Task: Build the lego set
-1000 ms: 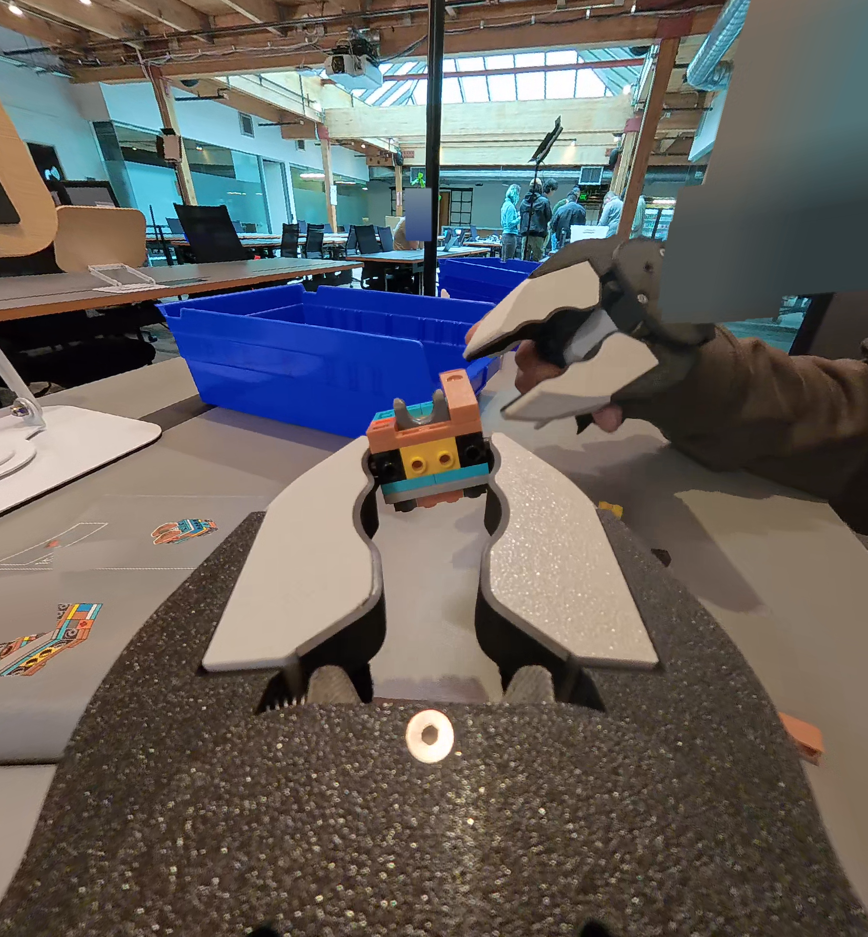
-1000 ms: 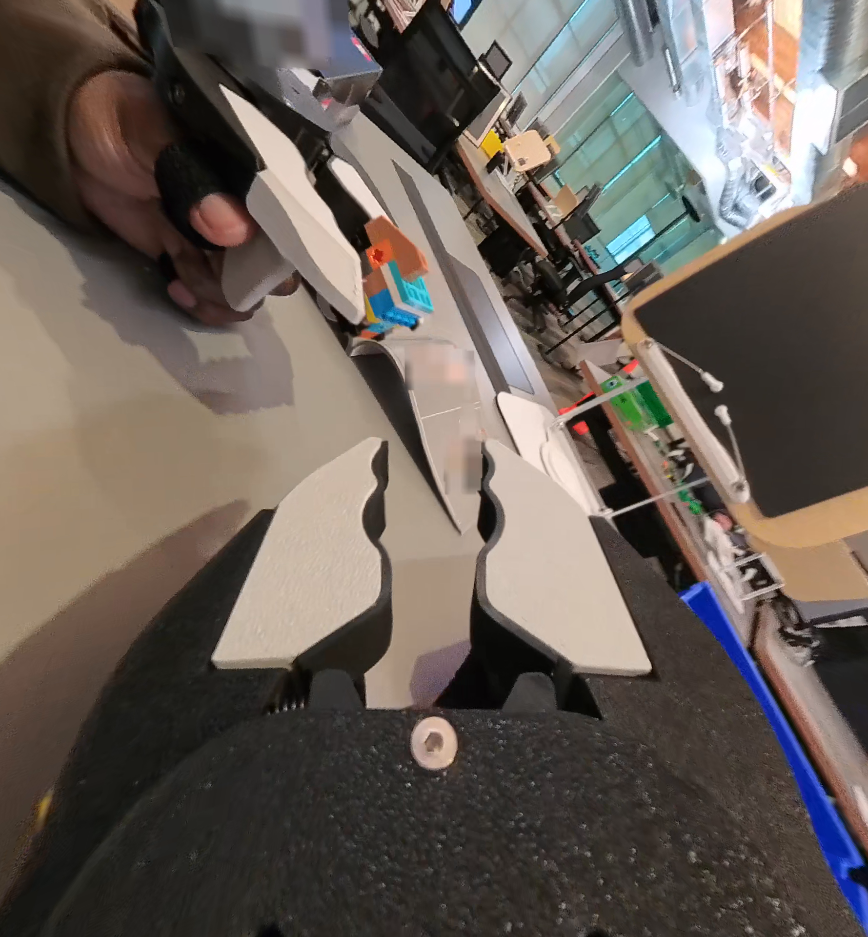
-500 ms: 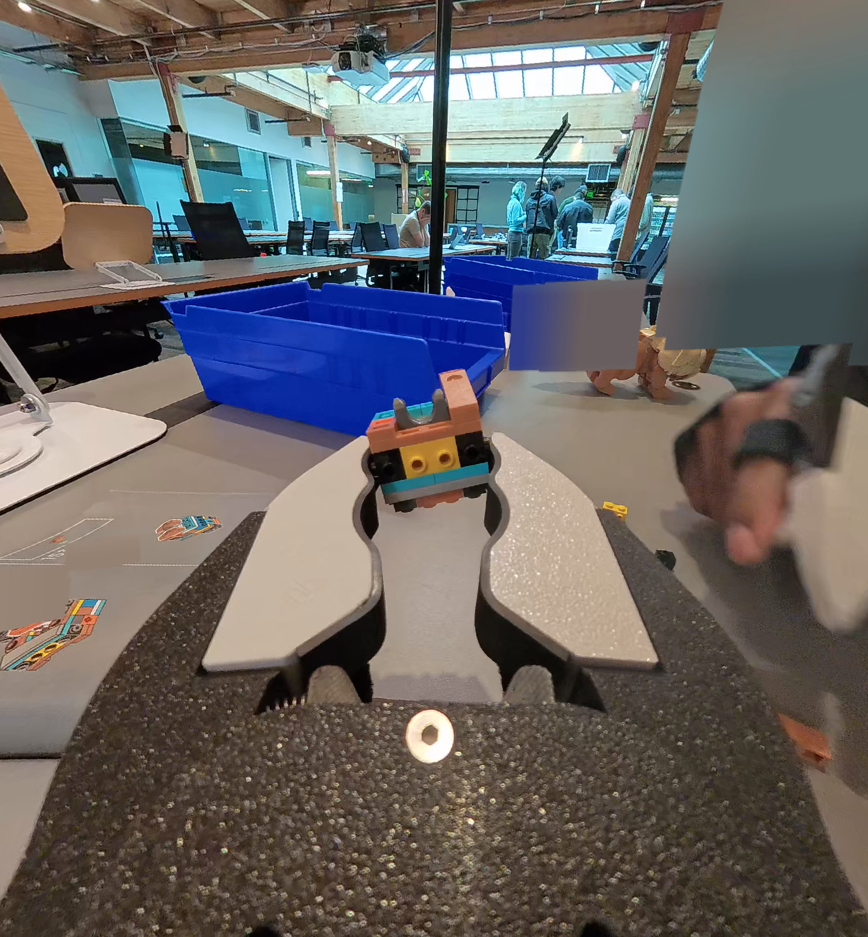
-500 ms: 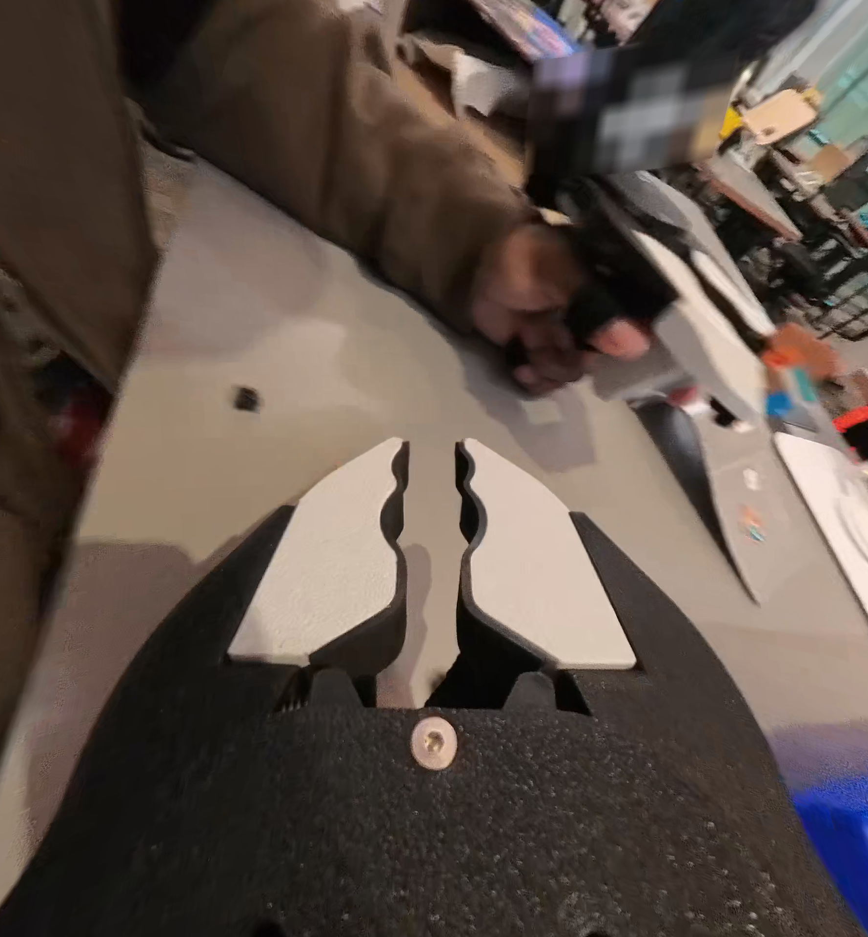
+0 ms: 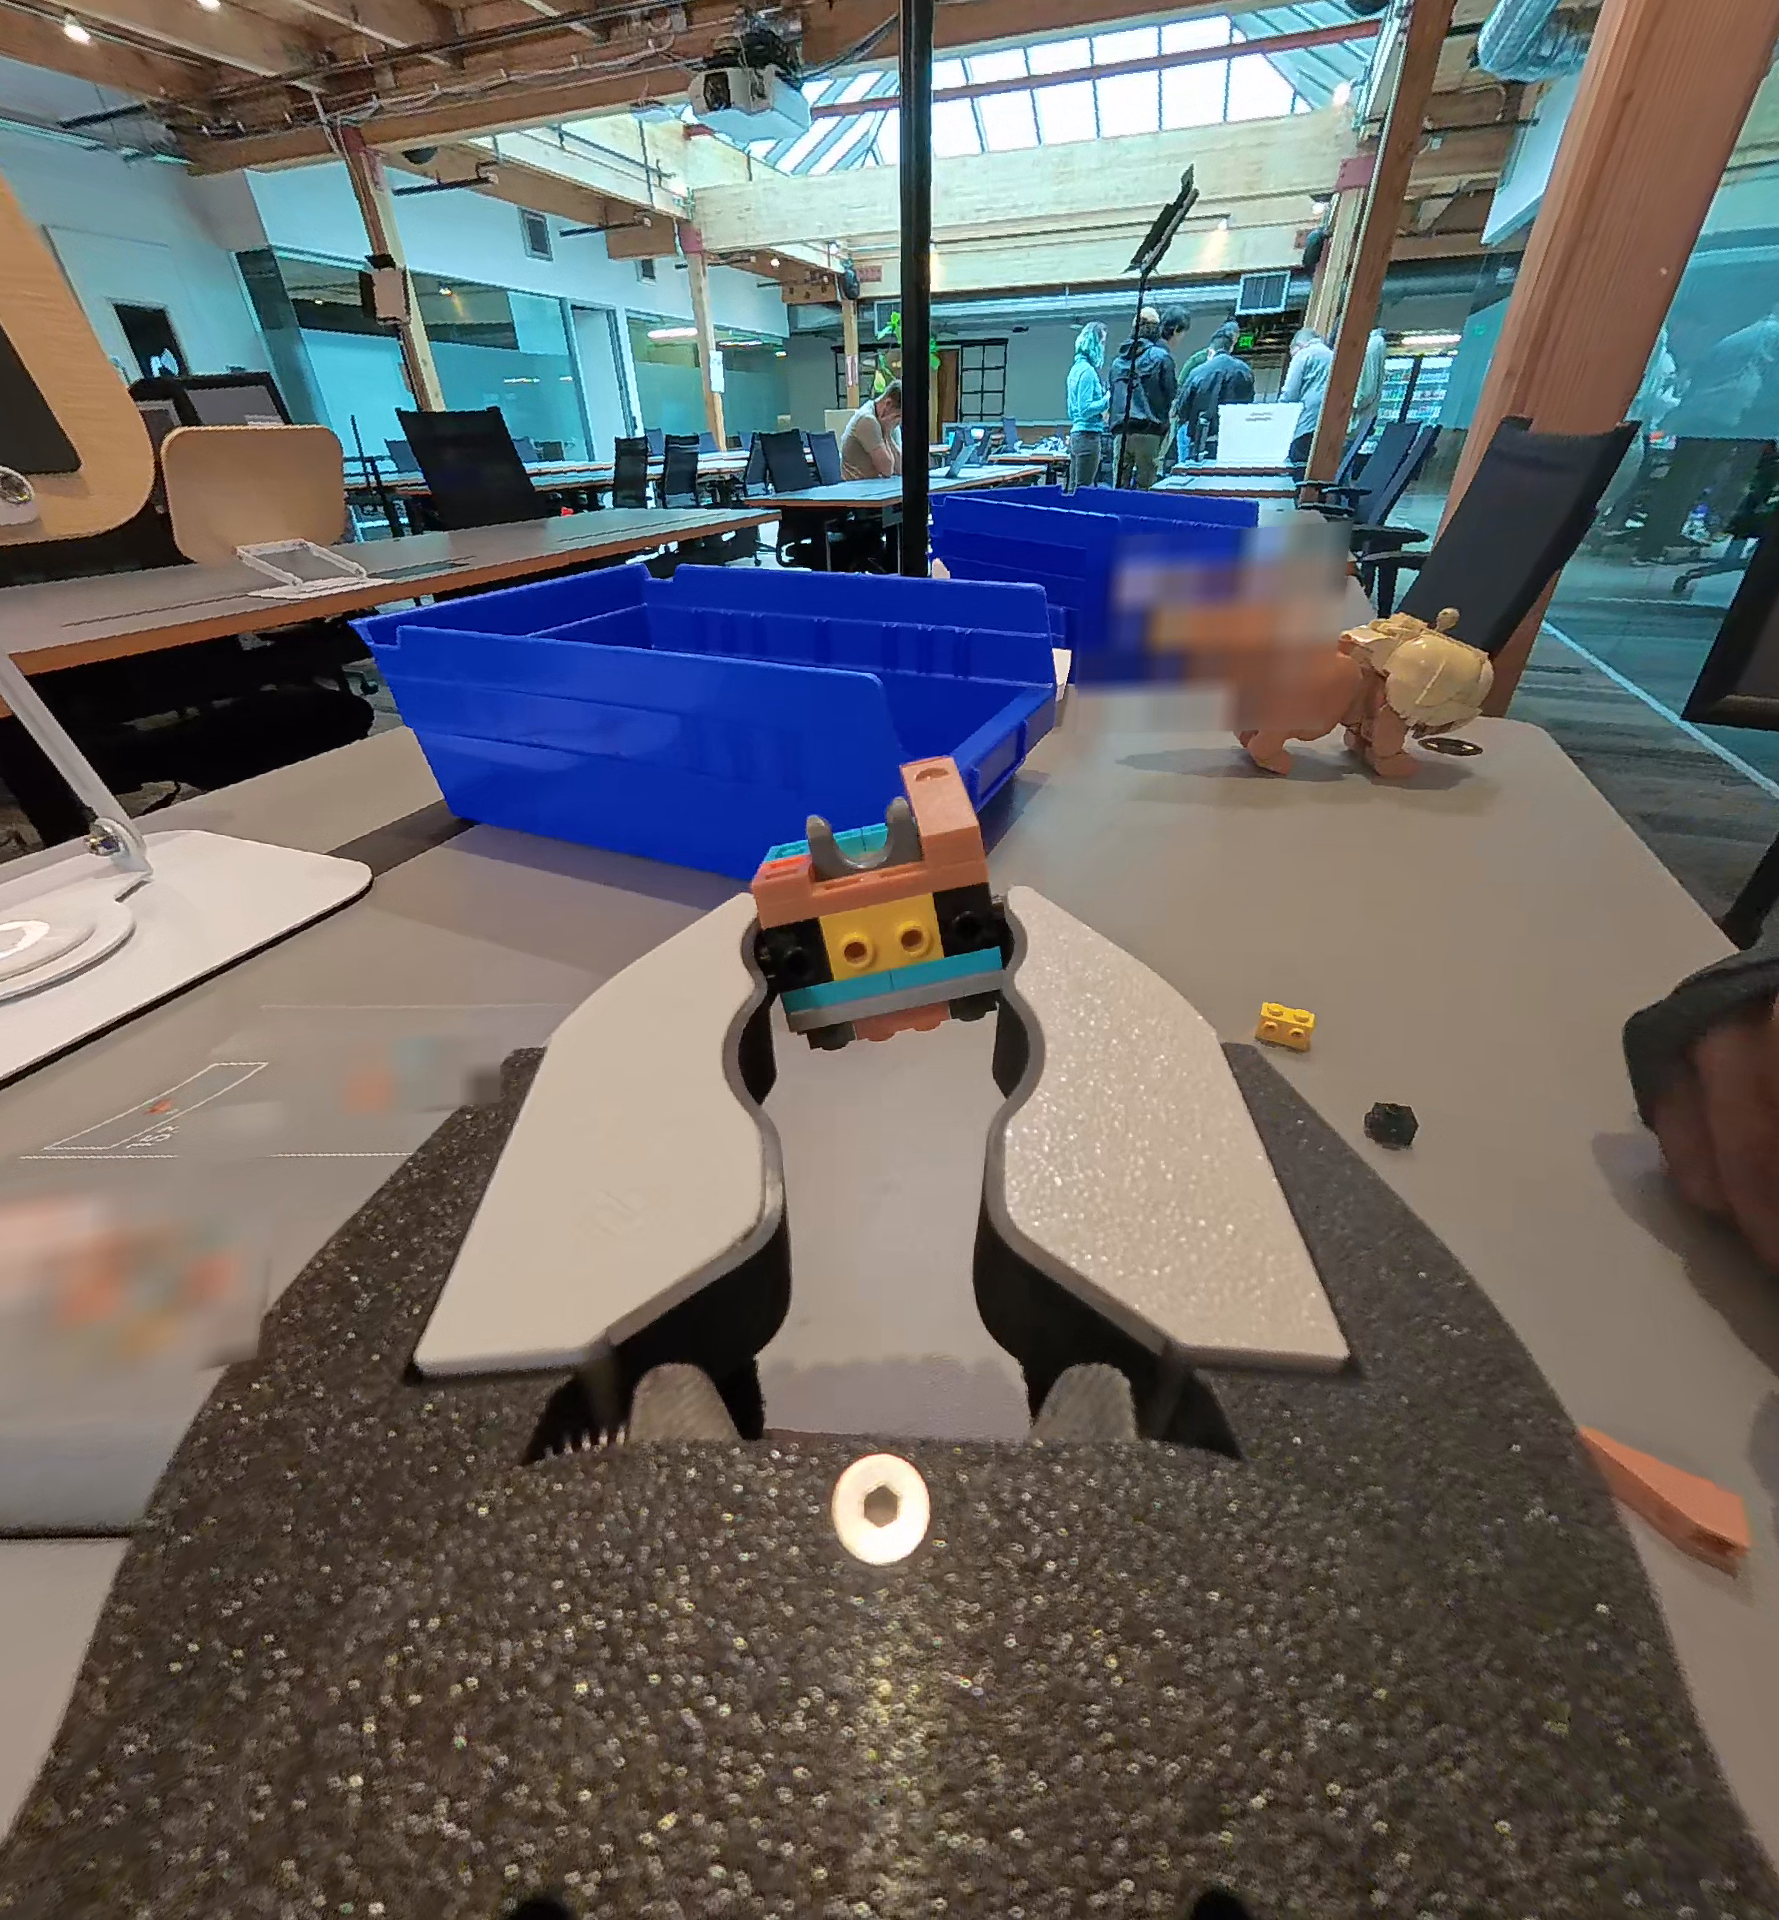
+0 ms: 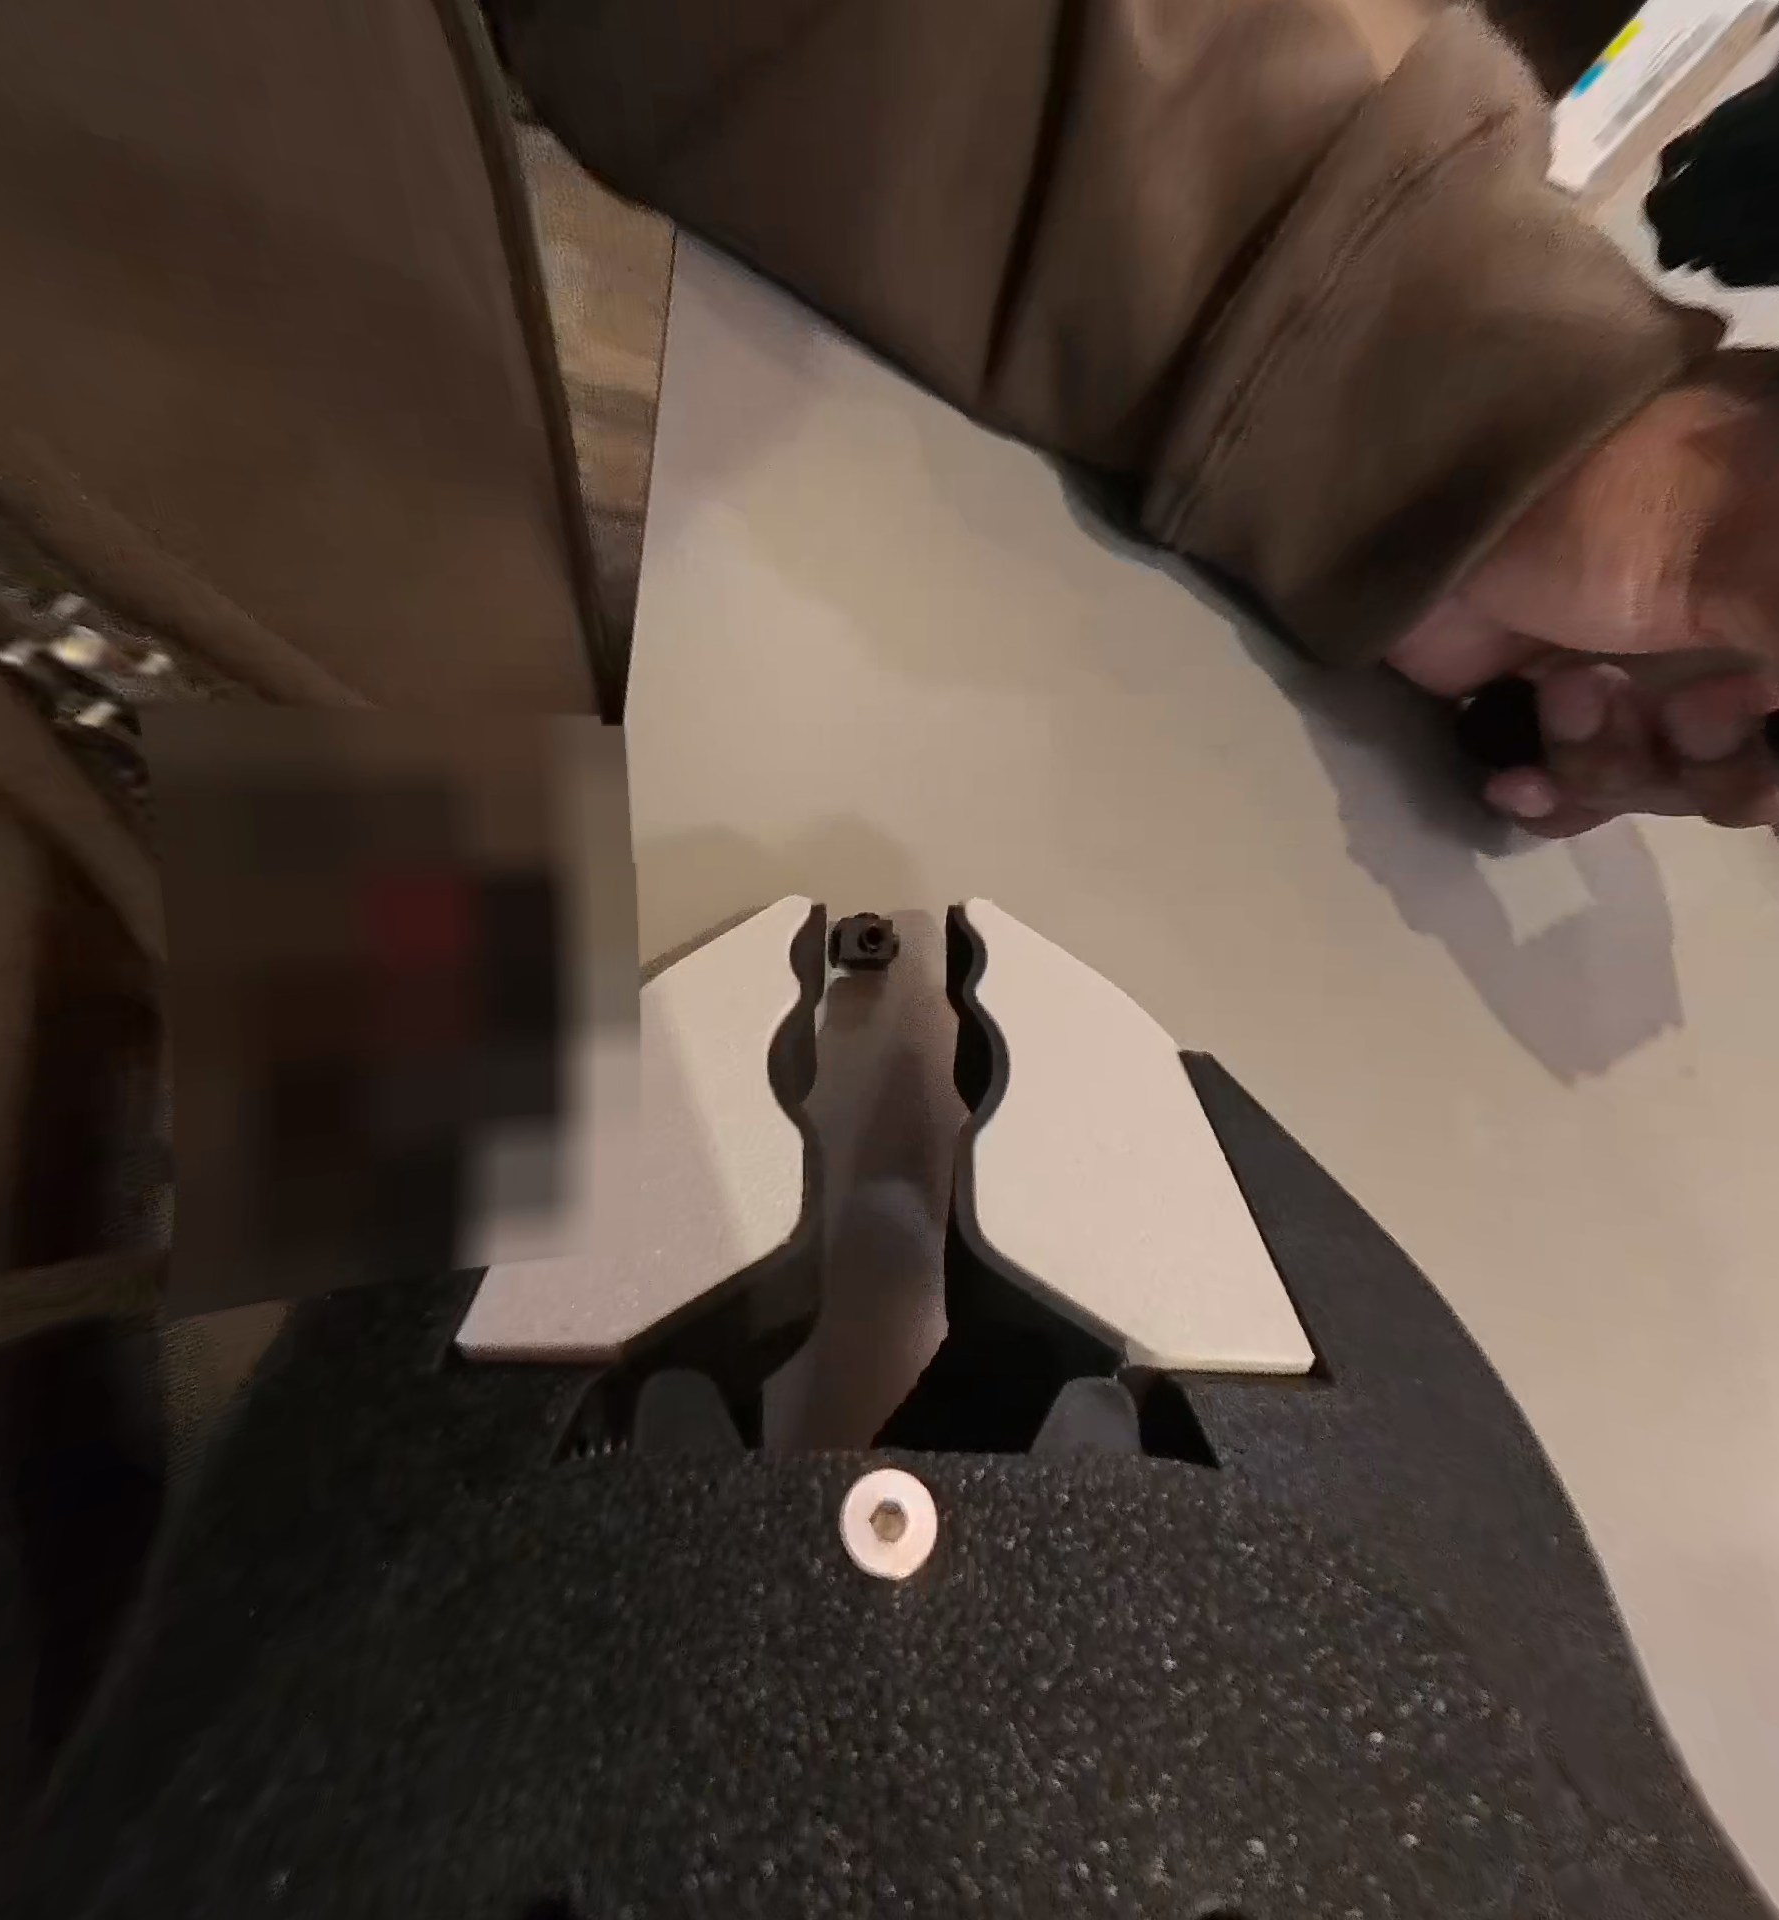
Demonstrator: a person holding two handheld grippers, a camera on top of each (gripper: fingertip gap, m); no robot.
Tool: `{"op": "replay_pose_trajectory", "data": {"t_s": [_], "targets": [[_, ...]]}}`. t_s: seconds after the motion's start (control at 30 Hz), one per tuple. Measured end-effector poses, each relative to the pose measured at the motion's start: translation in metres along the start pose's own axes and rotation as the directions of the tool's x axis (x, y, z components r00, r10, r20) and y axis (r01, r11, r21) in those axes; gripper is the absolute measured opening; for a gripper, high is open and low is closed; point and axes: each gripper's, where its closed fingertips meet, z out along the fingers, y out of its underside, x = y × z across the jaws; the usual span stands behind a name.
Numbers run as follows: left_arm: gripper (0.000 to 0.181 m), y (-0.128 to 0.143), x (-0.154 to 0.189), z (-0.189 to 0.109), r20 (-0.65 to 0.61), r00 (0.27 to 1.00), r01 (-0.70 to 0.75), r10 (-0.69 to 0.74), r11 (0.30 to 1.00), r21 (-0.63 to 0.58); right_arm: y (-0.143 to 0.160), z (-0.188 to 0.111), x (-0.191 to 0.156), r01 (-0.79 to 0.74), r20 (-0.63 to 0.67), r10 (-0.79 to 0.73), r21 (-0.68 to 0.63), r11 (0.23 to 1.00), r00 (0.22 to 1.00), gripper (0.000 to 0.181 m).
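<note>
Left wrist view: your hall is bright, daylight from the far skylights (image 5: 1103, 104); edges bow.
Right wrist view: dimmer, your sleeve (image 6: 1228, 260) and hand (image 6: 1612, 675) smeared with blur.
Shadows: soft, dark patch on the table (image 6: 1124, 727) right.

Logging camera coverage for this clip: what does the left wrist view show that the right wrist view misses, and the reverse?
Left wrist view only: the left gripper shut on the lego model, a blue bin, a loose yellow brick.
Right wrist view only: the right gripper, open, its tips either side of the small black piece, and a brown sleeve.
Both: that black piece and the grey table.
</note>
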Motion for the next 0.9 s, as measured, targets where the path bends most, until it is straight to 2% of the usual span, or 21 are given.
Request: {"op": "replay_pose_trajectory", "data": {"t_s": [0.13,0.23,0.33,0.4,0.47,0.57,0.63,0.73,0.9], "targets": [[0.039,0.000,-0.002,0.000,0.007,1.000,0.007,-0.007,1.000,0.002,0.002,0.004,0.001,-0.012,-0.006,0.011,-0.032,0.999,1.000,0.000],[0.039,0.000,-0.003,-0.001,0.010,1.000,0.012,-0.012,1.000,0.004,0.004,-0.001,0.013,-0.031,-0.054,0.031,-0.014,0.999,0.998,0.000],[0.039,-0.001,-0.003,-0.001,0.011,1.000,0.013,-0.013,1.000,0.004,0.006,-0.023,0.044,-0.099,-0.176,0.106,0.050,0.994,0.979,0.000],[0.039,-0.001,-0.003,-0.001,0.010,1.000,0.012,-0.012,1.000,0.004,0.019,-0.046,0.076,-0.168,-0.295,0.184,0.080,0.983,0.938,0.000],[0.039,0.000,-0.002,0.000,0.008,1.000,0.011,-0.011,1.000,0.001,0.042,-0.061,0.098,-0.239,-0.360,0.251,0.077,0.968,0.899,0.000],[0.039,0.000,-0.002,0.000,0.007,1.000,0.011,-0.011,1.000,0.000,0.068,-0.064,0.114,-0.272,-0.416,0.250,0.007,0.962,0.874,0.000],[0.039,-0.001,-0.003,-0.001,0.010,1.000,0.015,-0.015,1.000,0.004,0.058,-0.059,0.105,-0.249,-0.364,0.243,0.031,0.968,0.899,0.000],[0.039,0.000,-0.004,-0.001,0.014,1.000,0.019,-0.019,1.000,0.003,0.019,-0.044,0.069,-0.219,-0.183,0.237,0.113,0.969,0.954,0.002],[0.039,0.000,-0.004,-0.001,0.009,1.000,0.019,-0.019,1.000,0.001,0.000,-0.015,0.018,-0.176,-0.008,0.177,0.065,0.982,0.984,0.021]]}}
